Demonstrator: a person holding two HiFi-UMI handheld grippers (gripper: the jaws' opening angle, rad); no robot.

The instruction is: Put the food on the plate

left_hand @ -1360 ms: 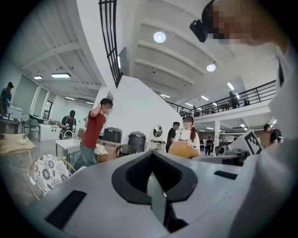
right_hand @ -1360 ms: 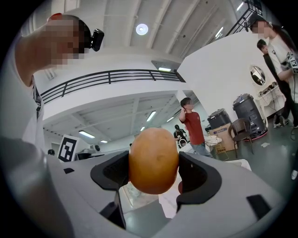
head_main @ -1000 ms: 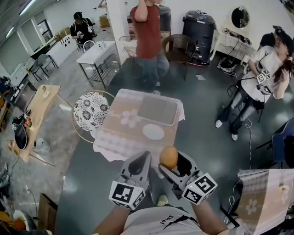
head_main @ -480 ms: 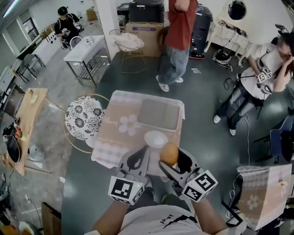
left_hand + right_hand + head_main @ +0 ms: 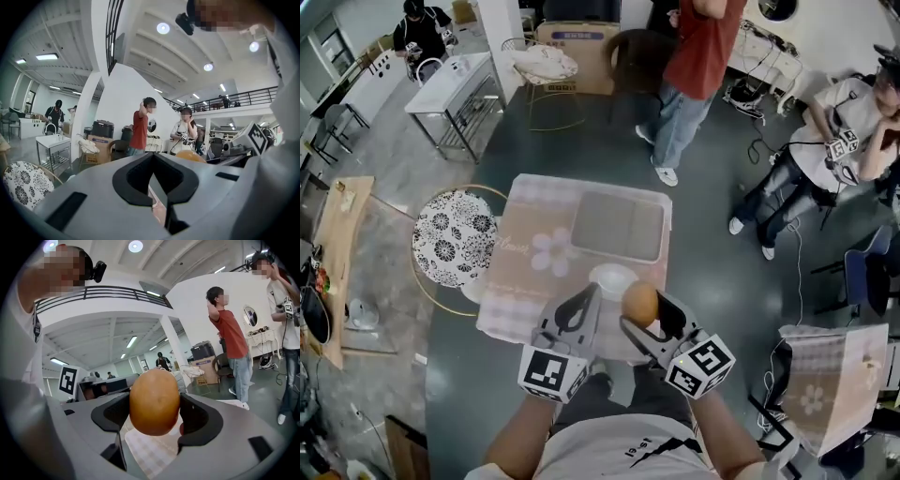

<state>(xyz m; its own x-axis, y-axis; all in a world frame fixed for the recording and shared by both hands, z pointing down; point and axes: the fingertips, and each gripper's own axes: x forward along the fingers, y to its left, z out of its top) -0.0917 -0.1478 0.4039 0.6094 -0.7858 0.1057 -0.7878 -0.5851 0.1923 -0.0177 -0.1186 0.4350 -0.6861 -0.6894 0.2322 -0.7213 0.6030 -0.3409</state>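
Food, round and orange-brown, pinched in right gripper over table's near edge, just beside white plate, left gripper alongside, jaws pressed together on nothing

I am operating in an open lab hall: bare concrete floor, steel workbench, mezzanine railing (upper level), seated person holding marker-cube gear.

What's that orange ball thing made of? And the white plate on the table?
The orange ball looks like smooth, matte toy food, maybe plastic, or a real fruit: even skin with faint specks. The plate looks like plain white ceramic or plastic, too small to tell.
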